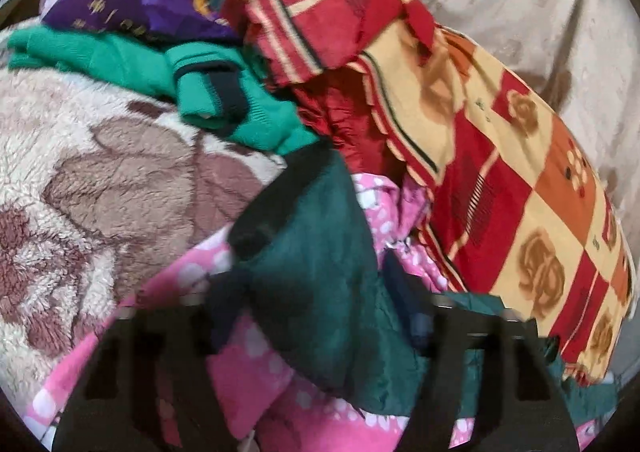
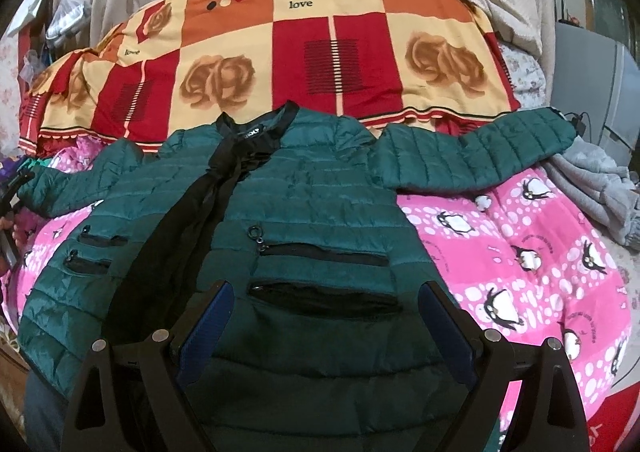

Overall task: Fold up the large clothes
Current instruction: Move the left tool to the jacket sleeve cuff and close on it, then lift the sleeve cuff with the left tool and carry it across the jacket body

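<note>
My left hand-held gripper (image 1: 320,292) has narrowed onto the cuff of the green quilted jacket (image 2: 280,220), which lies spread face-up on the pink penguin quilt (image 2: 520,252). My right hand-held gripper (image 2: 326,316) hovers wide over the hem.

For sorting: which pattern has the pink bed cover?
Penguins and white dots on the pink bed cover; right wrist view.

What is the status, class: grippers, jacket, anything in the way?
Left gripper pinching jacket sleeve. Right gripper open above jacket, spread flat. Nothing on it.
</note>
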`<state>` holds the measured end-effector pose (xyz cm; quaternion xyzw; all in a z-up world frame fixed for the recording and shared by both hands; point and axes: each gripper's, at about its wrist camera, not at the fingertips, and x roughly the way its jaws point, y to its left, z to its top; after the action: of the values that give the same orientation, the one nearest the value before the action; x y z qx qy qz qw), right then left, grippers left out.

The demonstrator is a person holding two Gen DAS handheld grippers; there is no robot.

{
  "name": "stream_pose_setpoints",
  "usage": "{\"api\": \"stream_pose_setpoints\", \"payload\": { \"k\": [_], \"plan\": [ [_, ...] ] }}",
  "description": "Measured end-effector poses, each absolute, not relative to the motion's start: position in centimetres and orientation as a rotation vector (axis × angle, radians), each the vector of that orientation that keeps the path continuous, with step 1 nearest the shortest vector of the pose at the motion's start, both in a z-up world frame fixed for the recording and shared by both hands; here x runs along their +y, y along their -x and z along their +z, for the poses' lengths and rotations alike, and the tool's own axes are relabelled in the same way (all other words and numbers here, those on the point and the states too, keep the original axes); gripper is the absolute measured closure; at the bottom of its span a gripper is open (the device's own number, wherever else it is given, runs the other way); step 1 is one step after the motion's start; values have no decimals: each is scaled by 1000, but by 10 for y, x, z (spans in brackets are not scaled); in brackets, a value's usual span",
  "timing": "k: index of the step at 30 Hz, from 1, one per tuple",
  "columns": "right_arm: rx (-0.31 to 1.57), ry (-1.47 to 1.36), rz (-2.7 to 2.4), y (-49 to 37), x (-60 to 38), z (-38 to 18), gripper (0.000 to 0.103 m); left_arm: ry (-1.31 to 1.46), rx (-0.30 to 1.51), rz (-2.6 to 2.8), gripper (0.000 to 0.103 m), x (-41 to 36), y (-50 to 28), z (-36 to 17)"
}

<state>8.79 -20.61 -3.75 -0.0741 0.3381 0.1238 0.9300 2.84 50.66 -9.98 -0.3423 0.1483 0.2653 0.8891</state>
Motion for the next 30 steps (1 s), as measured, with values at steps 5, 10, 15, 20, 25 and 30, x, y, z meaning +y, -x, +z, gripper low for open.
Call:
{"api": "stream_pose_setpoints", "payload": {
  "k": [5,10,15,20,25,30],
  "plan": [
    [706,161,206,-88,-219,-41,11,734,325,538,87,511,-27,-101],
    [728,141,191,-93,-226,-45,11,701,312,509,87,486,-25,-82],
    [700,157,192,-87,-224,-45,11,690,348,473,87,451,-37,-64],
    [686,123,186,-85,-234,-43,11,692,398,376,87,390,-71,-50],
    [674,108,136,-79,-248,-38,11,678,425,254,87,311,-111,-29],
    [625,121,98,-69,-262,-28,11,618,451,147,87,241,-147,-4]
  ]
}}
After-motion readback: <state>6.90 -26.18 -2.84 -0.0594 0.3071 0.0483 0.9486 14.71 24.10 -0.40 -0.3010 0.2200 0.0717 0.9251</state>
